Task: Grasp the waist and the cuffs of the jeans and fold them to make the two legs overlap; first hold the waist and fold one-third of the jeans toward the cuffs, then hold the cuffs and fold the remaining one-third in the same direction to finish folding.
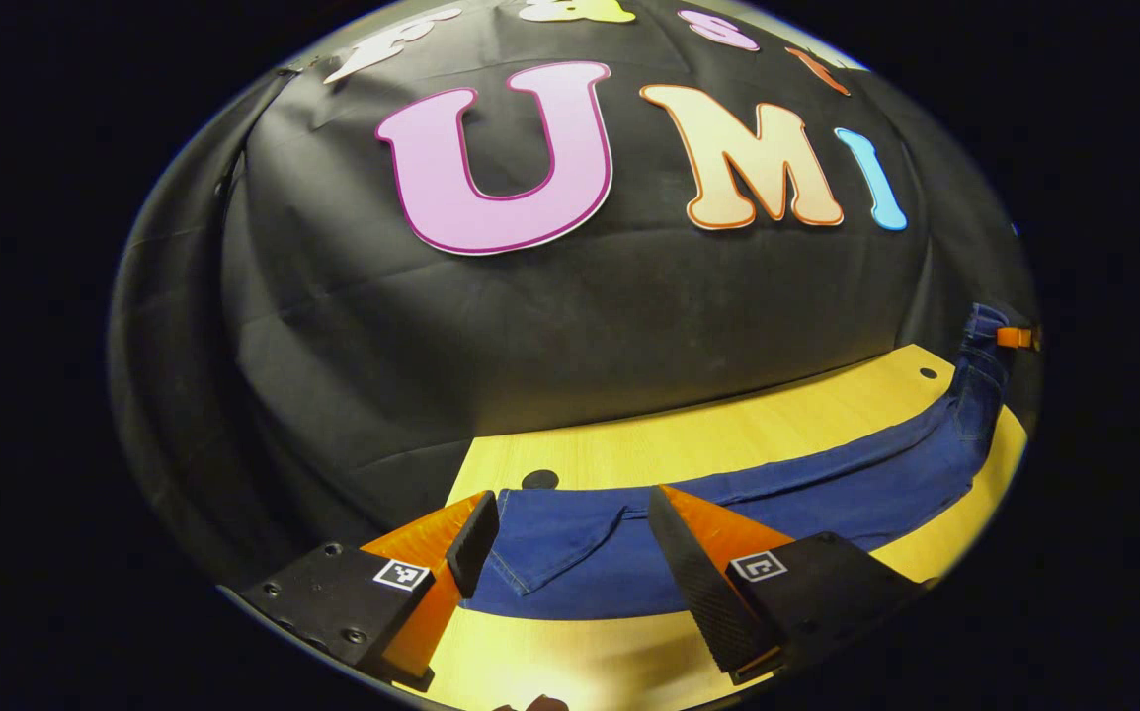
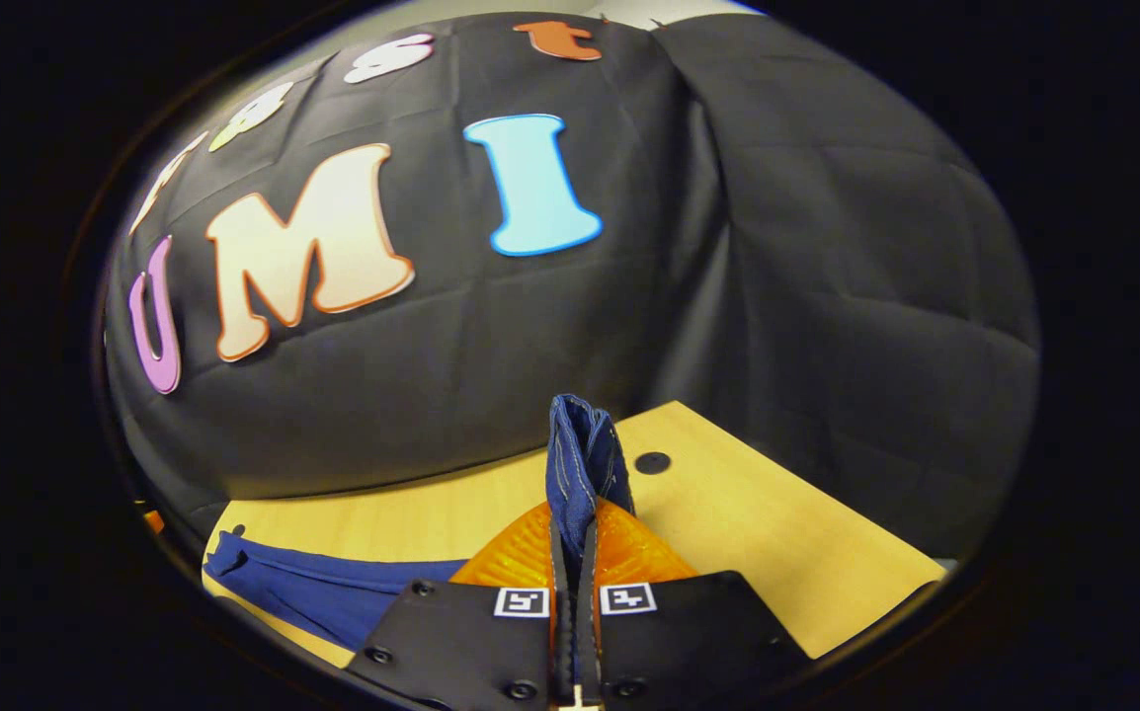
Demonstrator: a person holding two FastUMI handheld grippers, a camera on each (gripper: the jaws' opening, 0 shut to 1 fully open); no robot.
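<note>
The left gripper [image 1: 570,553] hangs with its two fingers spread wide apart just above the pale yellow wooden table [image 1: 728,434], and the dark blue denim jeans [image 1: 777,494] lie flat on that table between and beyond the fingers, without either finger pressing on the cloth. From there the jeans run as a long band across the table toward its far right end, where the fabric rises off the wood. In the right gripper view, the right gripper [image 2: 575,553] has its fingers pressed together on a bunched, stitched edge of the jeans, which stands up in a narrow fold above the fingertips and clear of the table; whether that edge is cuff or waist I cannot tell. The rest of the jeans trails down to the table's left part. The table carries small round dark holes [image 2: 651,462] near its back edge. Behind and beside the table hangs creased black cloth [image 2: 827,247], forming the booth's wall.
</note>
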